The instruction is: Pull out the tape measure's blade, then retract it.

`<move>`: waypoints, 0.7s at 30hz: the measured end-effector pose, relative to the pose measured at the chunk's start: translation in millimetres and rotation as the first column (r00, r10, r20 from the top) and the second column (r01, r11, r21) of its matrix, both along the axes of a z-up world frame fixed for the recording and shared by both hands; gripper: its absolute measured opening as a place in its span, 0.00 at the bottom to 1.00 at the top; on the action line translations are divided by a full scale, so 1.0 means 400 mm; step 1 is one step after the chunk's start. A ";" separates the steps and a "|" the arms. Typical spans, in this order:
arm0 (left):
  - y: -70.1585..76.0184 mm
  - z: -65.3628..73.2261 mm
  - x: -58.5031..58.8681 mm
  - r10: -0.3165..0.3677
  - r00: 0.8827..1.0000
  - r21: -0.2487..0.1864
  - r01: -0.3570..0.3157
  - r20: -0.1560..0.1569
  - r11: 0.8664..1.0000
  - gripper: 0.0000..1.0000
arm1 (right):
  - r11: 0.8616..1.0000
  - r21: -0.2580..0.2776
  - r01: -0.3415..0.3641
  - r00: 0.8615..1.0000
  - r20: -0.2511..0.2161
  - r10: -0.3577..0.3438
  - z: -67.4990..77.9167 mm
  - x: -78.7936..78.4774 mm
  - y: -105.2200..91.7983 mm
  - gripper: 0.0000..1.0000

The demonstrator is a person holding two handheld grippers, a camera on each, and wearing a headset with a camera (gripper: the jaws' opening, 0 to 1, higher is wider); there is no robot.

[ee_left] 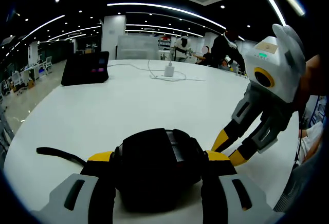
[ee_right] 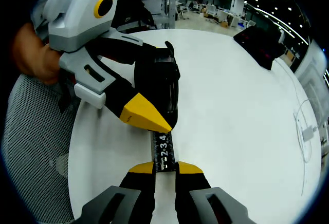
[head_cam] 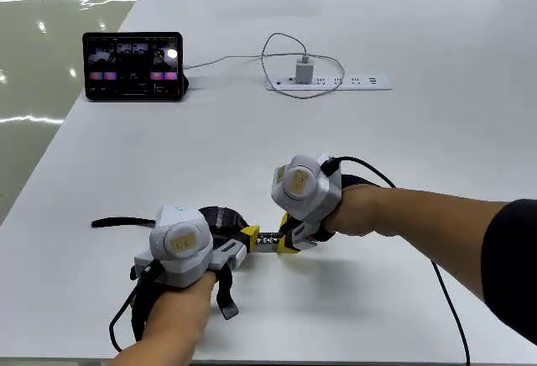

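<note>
A black tape measure (head_cam: 220, 219) lies near the table's front edge, and my left gripper (head_cam: 237, 232) is shut on its round case (ee_left: 157, 165), one yellow-tipped finger on each side. A short length of blade (head_cam: 267, 238) sticks out to the right. In the right gripper view the blade (ee_right: 163, 151) shows the numbers 2, 3 and 4. My right gripper (ee_right: 164, 168) is shut on the blade's end, close to the case (ee_right: 160, 82). The same right gripper (head_cam: 284, 236) sits just right of the case in the head view, and it (ee_left: 234, 149) reaches in from the right in the left gripper view.
A thin black strap (head_cam: 117, 222) trails left from the case. At the back stand a tablet (head_cam: 134, 65) and a white power strip (head_cam: 336, 82) with a charger (head_cam: 304, 70) and looped white cable. The table's left edge (head_cam: 50, 156) runs near the tablet.
</note>
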State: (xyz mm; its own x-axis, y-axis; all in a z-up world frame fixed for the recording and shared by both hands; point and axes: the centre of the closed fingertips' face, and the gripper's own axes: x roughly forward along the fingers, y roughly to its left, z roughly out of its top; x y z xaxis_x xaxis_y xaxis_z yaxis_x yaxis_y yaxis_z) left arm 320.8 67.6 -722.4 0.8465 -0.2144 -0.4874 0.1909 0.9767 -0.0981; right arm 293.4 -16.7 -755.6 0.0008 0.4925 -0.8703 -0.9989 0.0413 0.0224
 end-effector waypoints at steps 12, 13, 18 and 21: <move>0.002 0.000 0.001 0.003 1.000 -0.009 -0.003 -0.001 1.000 0.64 | 1.000 0.019 0.001 1.000 -0.003 -0.001 0.000 0.000 0.019 0.10; 0.002 0.000 0.001 0.003 1.000 -0.010 -0.003 -0.001 1.000 0.64 | 1.000 0.020 0.000 1.000 -0.003 0.000 0.000 0.000 0.020 0.10; 0.004 0.000 0.002 0.005 1.000 -0.014 -0.005 -0.001 1.000 0.64 | 1.000 0.026 0.002 1.000 -0.005 -0.002 -0.002 -0.001 0.029 0.10; 0.004 0.001 0.001 0.005 1.000 -0.015 -0.005 -0.001 1.000 0.64 | 1.000 0.029 0.002 1.000 -0.005 -0.002 -0.003 -0.001 0.034 0.10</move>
